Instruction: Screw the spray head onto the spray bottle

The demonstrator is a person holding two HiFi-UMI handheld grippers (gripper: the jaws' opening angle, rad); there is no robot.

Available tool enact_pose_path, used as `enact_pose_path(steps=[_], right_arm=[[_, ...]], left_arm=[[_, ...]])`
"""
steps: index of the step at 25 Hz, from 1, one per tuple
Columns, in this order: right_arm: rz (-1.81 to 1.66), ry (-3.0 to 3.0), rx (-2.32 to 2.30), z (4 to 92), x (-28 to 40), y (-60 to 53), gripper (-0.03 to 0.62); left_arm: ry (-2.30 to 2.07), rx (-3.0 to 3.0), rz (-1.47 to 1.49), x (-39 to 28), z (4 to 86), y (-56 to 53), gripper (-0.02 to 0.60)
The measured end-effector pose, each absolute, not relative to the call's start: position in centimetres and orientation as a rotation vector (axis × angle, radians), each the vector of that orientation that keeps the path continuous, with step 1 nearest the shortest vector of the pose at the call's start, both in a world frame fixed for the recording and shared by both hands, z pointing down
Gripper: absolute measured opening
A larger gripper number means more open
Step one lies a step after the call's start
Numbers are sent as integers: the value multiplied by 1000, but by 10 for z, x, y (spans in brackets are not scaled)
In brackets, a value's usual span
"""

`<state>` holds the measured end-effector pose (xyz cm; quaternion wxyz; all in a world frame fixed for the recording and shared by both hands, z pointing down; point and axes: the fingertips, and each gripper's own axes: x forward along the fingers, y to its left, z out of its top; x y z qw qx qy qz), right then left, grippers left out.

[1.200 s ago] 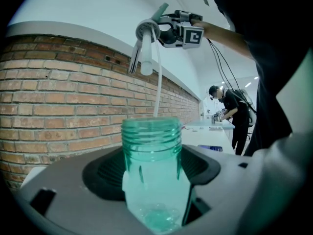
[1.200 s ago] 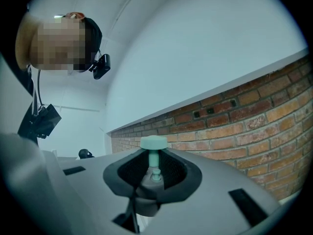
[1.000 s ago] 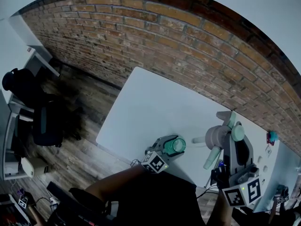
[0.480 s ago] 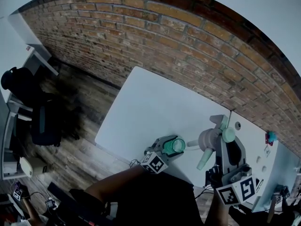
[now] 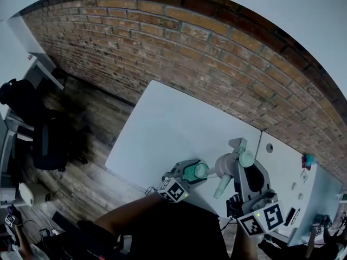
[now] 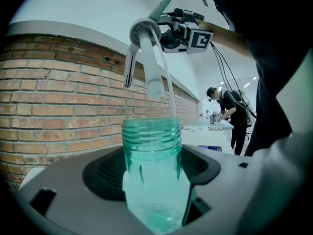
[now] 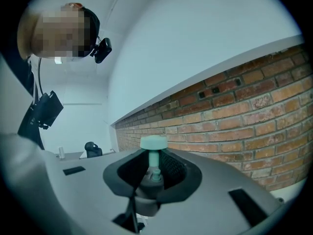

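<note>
1. Far left, the left tool (image 5: pixel 190 170) has its jaws closed on the body of the green spray bottle (image 6: pixel 151 155). The bottle stands upright with its threaded neck bare and open at the top, held above the near edge of the white surface (image 5: pixel 162 123).
2. That bottle looks like thin, clear plastic, so I'd call it light and a little squashy. The grip sits low on the body, which leaves the threads free. A hard squeeze could push the neck out of round, so firm but gentle is the way.
3. Moving right, there's a gap. The spray head (image 5: pixel 223 166) hangs just beside and above the bottle mouth, not yet touching it. Its thin dip tube (image 6: pixel 171 99) trails down toward the neck, and whether the tip is already inside I cannot tell.
4. That tube looks bendy and will likely wander, so it needs threading in before the collar comes down.
5. On the right, the right tool (image 5: pixel 241 158) is clamped narrowly on the spray head near its green nozzle cap (image 7: pixel 153 142), with the trigger pointing down. It is hard plastic, light and awkward in shape, and the collar is the part that must turn.
</note>
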<state>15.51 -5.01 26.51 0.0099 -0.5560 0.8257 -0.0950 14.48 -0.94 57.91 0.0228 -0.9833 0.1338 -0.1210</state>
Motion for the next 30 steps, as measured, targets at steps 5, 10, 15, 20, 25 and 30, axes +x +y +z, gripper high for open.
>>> enact_pose_path(steps=[5, 10, 15, 20, 25, 30], right_arm=[[-307, 2592, -1736, 274, 154, -51, 67], [-341, 2600, -1732, 287, 152, -50, 67], [-369, 2581, -1738, 291, 155, -50, 67], [-383, 2584, -1733, 296, 151, -49, 67], [-390, 2587, -1737, 300, 152, -49, 66], [-408, 2594, -1740, 308, 150, -47, 67]], left_arm=[[418, -3033, -358, 147, 578, -11, 324], [412, -3039, -364, 146, 580, -11, 324], [387, -3043, -349, 150, 576, -10, 324], [390, -3045, -369, 145, 577, -9, 324], [392, -3037, -349, 147, 577, -10, 324], [385, -3042, -353, 147, 576, -9, 324]])
